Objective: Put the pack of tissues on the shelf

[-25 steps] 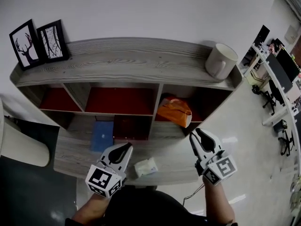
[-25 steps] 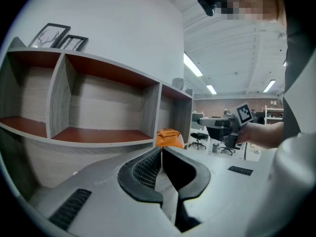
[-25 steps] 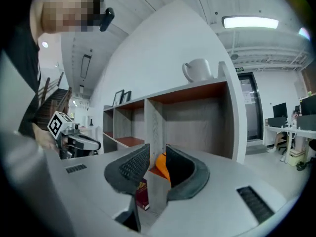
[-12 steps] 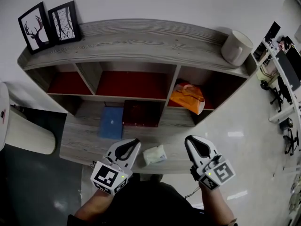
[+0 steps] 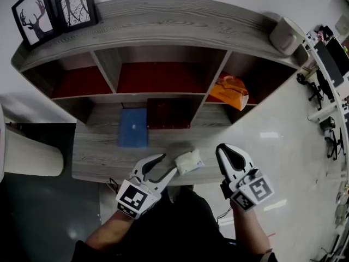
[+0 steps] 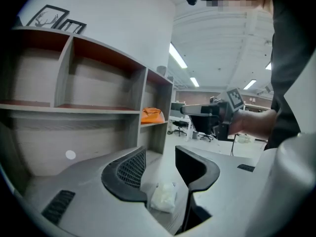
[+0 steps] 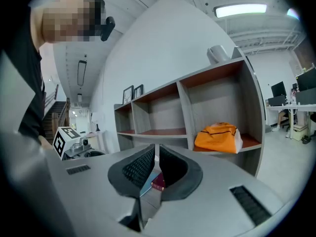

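Tissue pack (image 5: 189, 161), soft white plastic, on grey woodgrain shelf (image 5: 98, 157)

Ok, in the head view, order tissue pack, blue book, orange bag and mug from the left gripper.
1. tissue pack, just right of the left gripper
2. blue book, lower ledge
3. orange bag, right compartment
4. mug, shelf top, right
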A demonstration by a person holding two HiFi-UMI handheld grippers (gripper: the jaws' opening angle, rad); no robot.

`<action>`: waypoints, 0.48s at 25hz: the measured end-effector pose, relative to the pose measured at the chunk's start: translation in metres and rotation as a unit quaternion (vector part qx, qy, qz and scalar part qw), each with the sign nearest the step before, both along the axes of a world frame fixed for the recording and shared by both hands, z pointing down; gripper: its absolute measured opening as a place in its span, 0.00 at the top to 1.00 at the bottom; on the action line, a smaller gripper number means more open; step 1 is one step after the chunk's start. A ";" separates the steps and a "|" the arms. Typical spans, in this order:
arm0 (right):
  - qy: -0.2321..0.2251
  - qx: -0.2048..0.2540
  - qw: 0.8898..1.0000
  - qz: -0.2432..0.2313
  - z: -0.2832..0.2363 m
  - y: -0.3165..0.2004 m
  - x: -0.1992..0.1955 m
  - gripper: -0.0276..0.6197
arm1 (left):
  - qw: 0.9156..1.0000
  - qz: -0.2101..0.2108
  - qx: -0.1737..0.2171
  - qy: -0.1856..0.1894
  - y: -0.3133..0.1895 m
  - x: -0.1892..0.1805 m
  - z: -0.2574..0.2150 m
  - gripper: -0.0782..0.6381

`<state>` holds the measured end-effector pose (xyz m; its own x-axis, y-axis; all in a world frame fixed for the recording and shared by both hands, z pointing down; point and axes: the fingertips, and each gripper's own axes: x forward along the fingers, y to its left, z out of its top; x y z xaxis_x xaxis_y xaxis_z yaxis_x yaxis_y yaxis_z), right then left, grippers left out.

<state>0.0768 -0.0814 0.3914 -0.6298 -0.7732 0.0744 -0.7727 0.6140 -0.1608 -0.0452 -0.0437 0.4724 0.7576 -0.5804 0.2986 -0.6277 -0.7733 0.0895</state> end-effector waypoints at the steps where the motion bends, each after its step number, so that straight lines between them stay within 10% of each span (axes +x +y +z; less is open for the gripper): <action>1: 0.001 -0.006 1.000 0.003 0.004 0.002 -0.001 0.90 | 1.000 0.003 -0.003 -0.003 0.002 0.001 0.005 0.63; 12: 0.005 -0.043 0.999 0.001 0.038 0.020 0.026 0.90 | 0.998 -0.007 -0.068 0.010 0.008 0.028 0.065 0.53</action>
<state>0.1027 -0.0616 0.4290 -0.6278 -0.7642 0.1479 -0.7754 0.5973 -0.2049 -0.0174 -0.0360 0.5375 0.7563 -0.5459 0.3606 -0.6354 -0.7442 0.2060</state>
